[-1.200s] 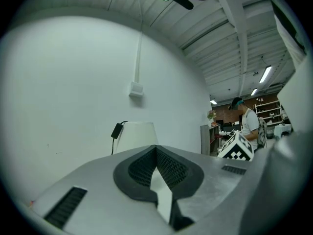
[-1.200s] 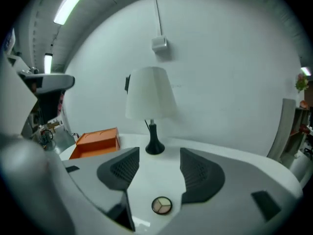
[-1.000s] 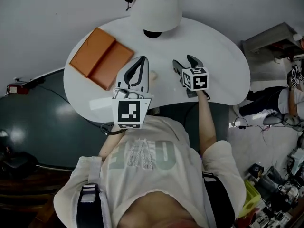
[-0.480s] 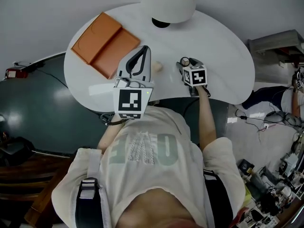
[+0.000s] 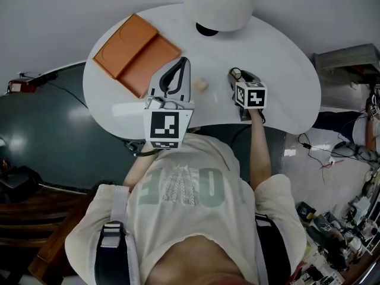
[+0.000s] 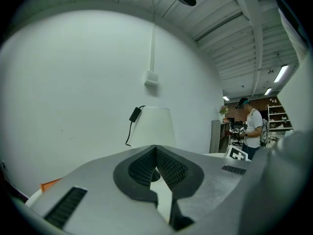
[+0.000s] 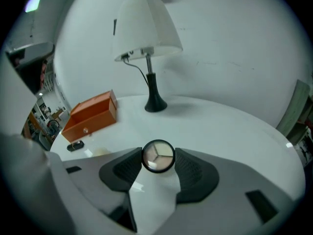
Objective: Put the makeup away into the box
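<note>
The open orange box (image 5: 135, 52) is lying at the worktop's (image 5: 279, 70) upper left. Beside it, the left claw (image 6: 156, 150) is hanging clenched, empty. Right of centre, the right claw (image 5: 238, 76), having just been closing, is gripping the round compact (image 7: 158, 156). It should be squeezing squarely across the rim before lifting.

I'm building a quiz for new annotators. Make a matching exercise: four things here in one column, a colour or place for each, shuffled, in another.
Things: 1 box; 2 lampshade; 3 lamp base; 4 round compact.
Colour or place: A black; B between the jaws of the right gripper; C orange; D white.
Pairs: 1-C, 2-D, 3-A, 4-B.
The right gripper's jaws have just been closing on the round compact.
</note>
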